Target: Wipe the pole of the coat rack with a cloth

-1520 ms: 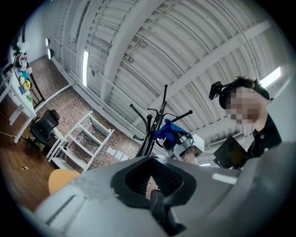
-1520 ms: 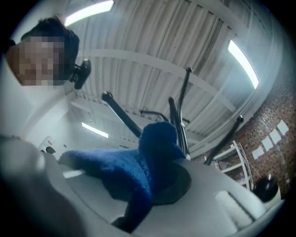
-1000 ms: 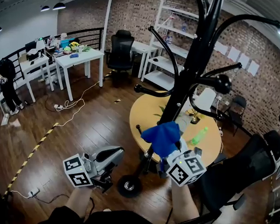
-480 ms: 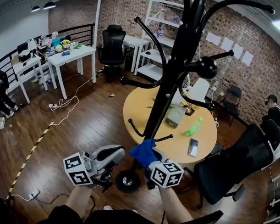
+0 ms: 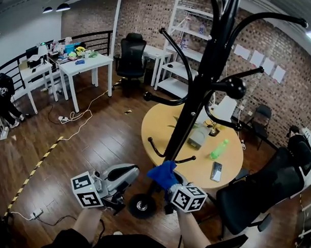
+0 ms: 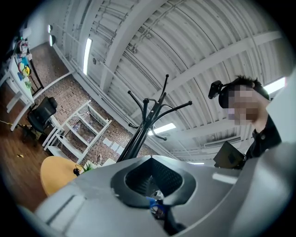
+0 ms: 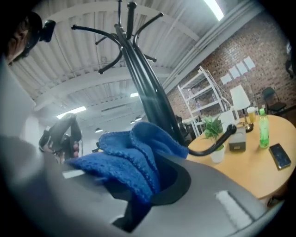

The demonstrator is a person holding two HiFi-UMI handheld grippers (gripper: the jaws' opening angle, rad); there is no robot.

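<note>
Since a second ago, right gripper (image 5: 169, 181) has slid down pole (image 5: 197, 104) to low section; little change over last half second. Its jaws clamped on blue cloth (image 5: 162, 174). Cloth bunched, bulging ahead of gripper, pressed against pole below lowest hook, above round base (image 5: 141, 205). In right gripper view, cloth folds fill jaws, pole rising just behind. Left gripper (image 5: 127, 173) has jaws together, held low, left of pole, near base, apart from cloth and pole. Round yellow table (image 5: 160, 127) behind pole.
</note>
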